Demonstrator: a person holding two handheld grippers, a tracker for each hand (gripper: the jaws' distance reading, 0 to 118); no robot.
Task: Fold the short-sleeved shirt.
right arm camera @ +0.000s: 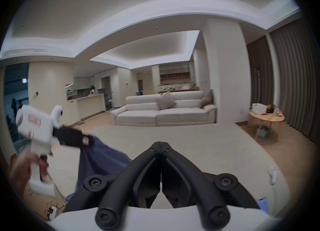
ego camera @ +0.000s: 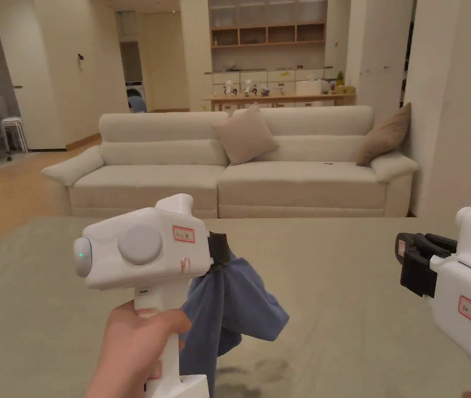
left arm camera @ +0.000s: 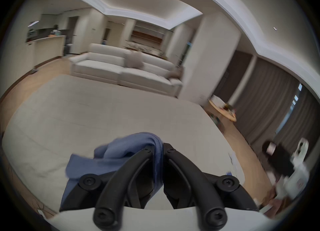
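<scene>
Left tool [left arm camera: 162, 145] lifts blue shirt [ego camera: 239, 306] above beige surface [ego camera: 343, 290] facing sofa [ego camera: 239, 171].

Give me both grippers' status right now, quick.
Left gripper: closed on the blue shirt, which hangs above the table.
Right gripper: closed, jaws touching, holding nothing.

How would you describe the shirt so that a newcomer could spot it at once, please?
Start from the wide pale surface in front of the cream sofa. Above its near side, the left gripper pinches a bunched blue shirt, which hangs from the jaws. It is the only blue cloth there.
</scene>
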